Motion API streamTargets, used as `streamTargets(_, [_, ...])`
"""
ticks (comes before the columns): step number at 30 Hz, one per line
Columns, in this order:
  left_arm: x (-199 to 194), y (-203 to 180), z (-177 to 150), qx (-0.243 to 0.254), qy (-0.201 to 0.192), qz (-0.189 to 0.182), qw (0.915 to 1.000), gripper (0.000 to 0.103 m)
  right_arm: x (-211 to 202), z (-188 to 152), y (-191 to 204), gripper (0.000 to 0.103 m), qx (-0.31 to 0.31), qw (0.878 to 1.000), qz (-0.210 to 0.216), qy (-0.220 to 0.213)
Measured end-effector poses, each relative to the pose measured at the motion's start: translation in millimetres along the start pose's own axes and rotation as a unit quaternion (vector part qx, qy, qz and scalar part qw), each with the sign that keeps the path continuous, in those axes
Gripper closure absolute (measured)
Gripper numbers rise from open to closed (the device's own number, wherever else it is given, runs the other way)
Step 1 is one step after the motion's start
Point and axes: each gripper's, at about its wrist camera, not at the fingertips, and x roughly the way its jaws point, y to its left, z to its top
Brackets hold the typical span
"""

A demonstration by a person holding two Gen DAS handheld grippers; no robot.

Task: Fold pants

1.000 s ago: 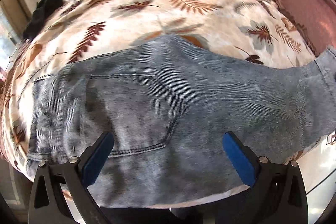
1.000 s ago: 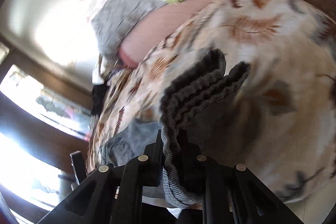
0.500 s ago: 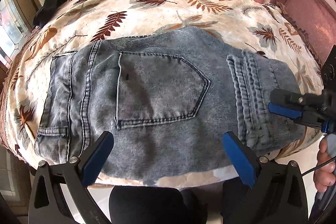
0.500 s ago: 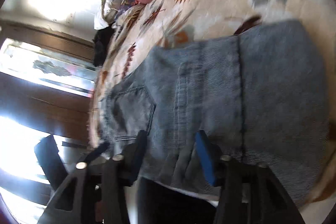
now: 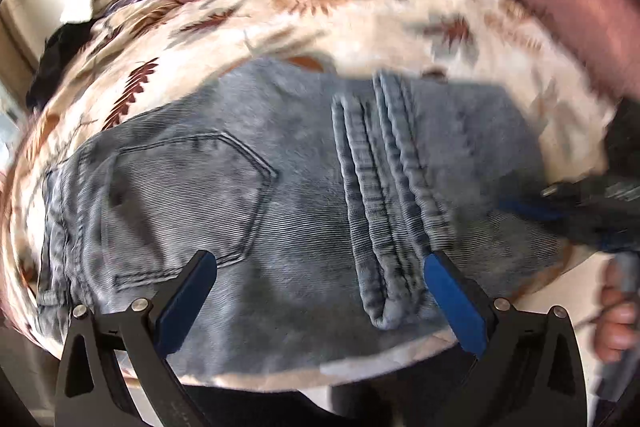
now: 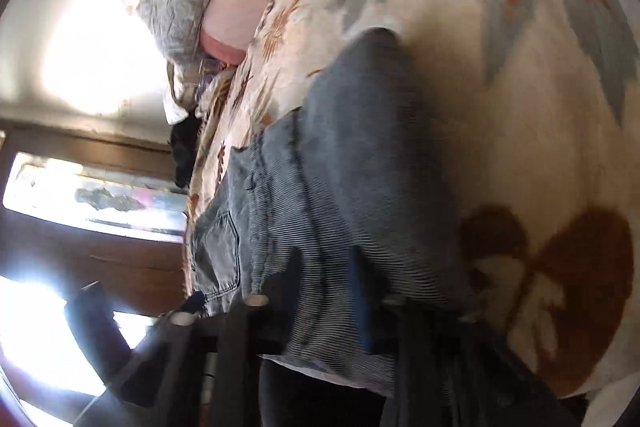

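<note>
Your left gripper [image 5: 320, 303] gapes empty over folded jeans [image 5: 280, 211]; right gripper [image 6: 320, 311] — just closing — pinches denim, hems now laid across.

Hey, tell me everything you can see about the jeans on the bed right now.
The jeans are faded grey-blue denim, lying flat on the leaf-print bedspread and folded over, so the stitched leg hems rest on the seat beside the back pocket. The left gripper hovers open above the near edge. The right gripper has just been closing, with the folded end of the denim between its jaws.
</note>
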Motion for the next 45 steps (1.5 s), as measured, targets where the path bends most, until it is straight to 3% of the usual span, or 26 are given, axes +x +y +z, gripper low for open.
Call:
streamTargets(2, [21,-6,-2,0.007,0.029,0.026,0.9992,0.000,-1,2,-3,0.084,0.009,1.000,0.010,0.003])
streamTargets(5, [21,5,-5,-0.030,0.033,-0.001,0.9990,0.000,-11,4,1,0.082,-0.008,1.000,0.010,-0.006])
streamTargets(9, [14,8,-4,-0.023,0.028,0.002,0.9993,0.000,-19,3,12,0.082,-0.046,0.998,0.030,-0.015])
streamTargets(12, [2,16,-9,-0.032,0.019,0.004,0.9993,0.000,-2,-3,8,0.081,-0.055,0.998,0.003,0.004])
streamTargets(18, [-18,63,-46,-0.073,0.012,0.028,0.9969,0.000,-1,-10,15,0.083,-0.085,0.996,-0.029,-0.011])
streamTargets(19, [-22,74,-52,-0.083,0.010,0.034,0.9959,0.000,0,-11,20,0.079,-0.091,0.995,-0.036,-0.010])
streamTargets(21, [-29,99,-64,-0.108,0.004,0.046,0.9931,0.000,4,-18,35,0.080,-0.108,0.993,-0.037,-0.008])
streamTargets(24, [-36,129,-79,-0.140,0.004,0.062,0.9881,0.000,19,-35,64,0.080,-0.147,0.989,-0.005,0.009])
streamTargets(28, [-40,162,-93,-0.175,0.000,0.075,0.9816,0.000,58,-52,66,0.079,-0.150,0.988,-0.030,0.032])
streamTargets(32, [-40,195,-115,-0.214,0.003,0.091,0.9725,0.000,51,-51,55,0.080,-0.116,0.993,0.001,0.026])
streamTargets(36, [-52,231,-145,-0.260,-0.005,0.106,0.9597,0.000,35,-64,63,0.079,-0.125,0.992,0.032,0.005])
streamTargets(39, [-59,257,-163,-0.296,-0.014,0.103,0.9495,0.000,43,-86,68,0.079,-0.142,0.988,0.062,0.023])
streamTargets(45, [-67,291,-178,-0.332,-0.038,0.078,0.9392,0.000,68,-109,52,0.078,-0.167,0.982,0.056,0.066])
